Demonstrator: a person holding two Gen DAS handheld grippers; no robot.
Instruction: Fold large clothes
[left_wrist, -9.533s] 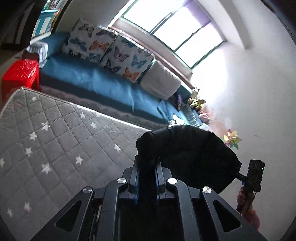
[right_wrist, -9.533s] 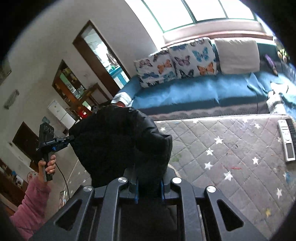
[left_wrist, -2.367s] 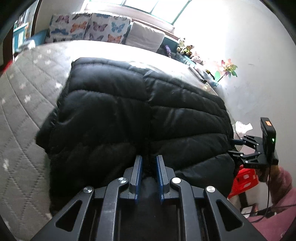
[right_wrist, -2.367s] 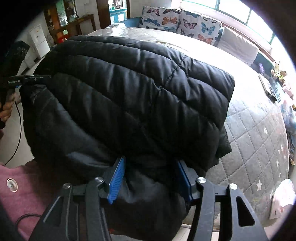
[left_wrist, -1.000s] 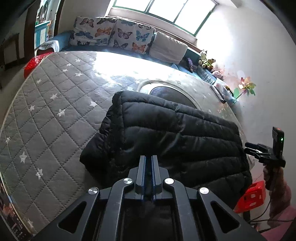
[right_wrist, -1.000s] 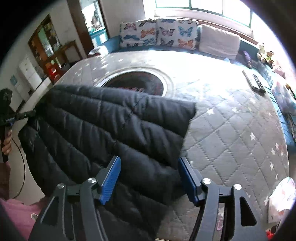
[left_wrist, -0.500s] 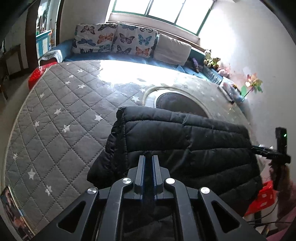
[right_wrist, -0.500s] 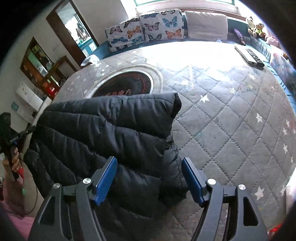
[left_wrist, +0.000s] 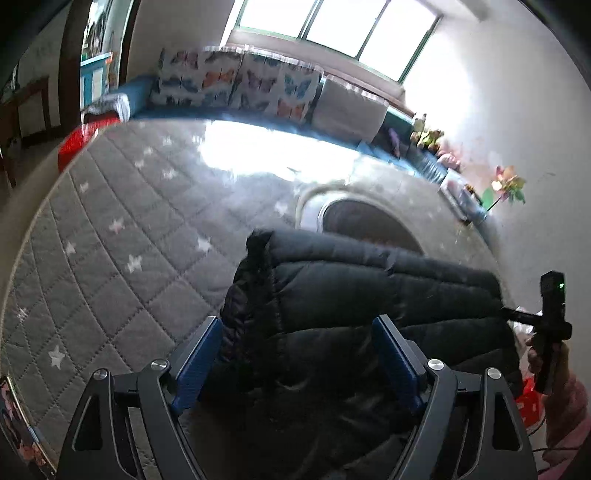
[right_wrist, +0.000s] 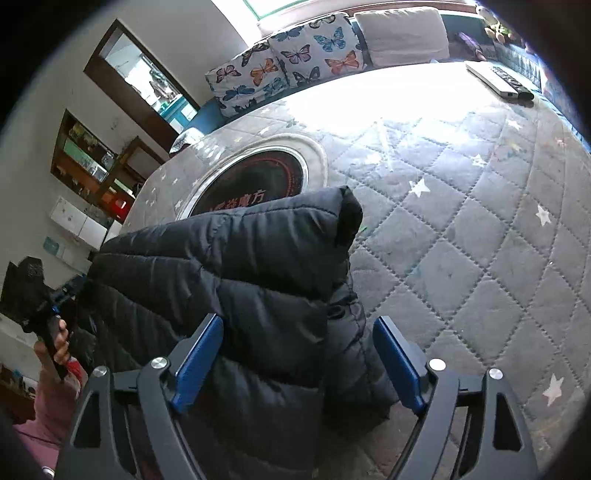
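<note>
A black puffer jacket (left_wrist: 354, 295) lies folded over on the grey star-quilted table cover (left_wrist: 122, 229), at its near edge. My left gripper (left_wrist: 297, 354) is open, its blue pads on either side of the jacket's left end, holding nothing. In the right wrist view the jacket (right_wrist: 236, 266) shows the same fold with a raised corner. My right gripper (right_wrist: 297, 354) is open over the jacket's right end and holds nothing. Each gripper shows in the other's view, the right one (left_wrist: 552, 325) and the left one (right_wrist: 33, 299), at the jacket's far ends.
A round dark inset (right_wrist: 255, 177) sits in the table's middle behind the jacket. Two remotes (right_wrist: 498, 81) lie at the far right edge. A blue sofa with butterfly cushions (left_wrist: 240, 88) runs along the back. A red stool (left_wrist: 85, 133) stands at the left.
My left gripper has opened and let go of the jacket. My right gripper stays open and has pulled back a little; the jacket now rests on the table.
</note>
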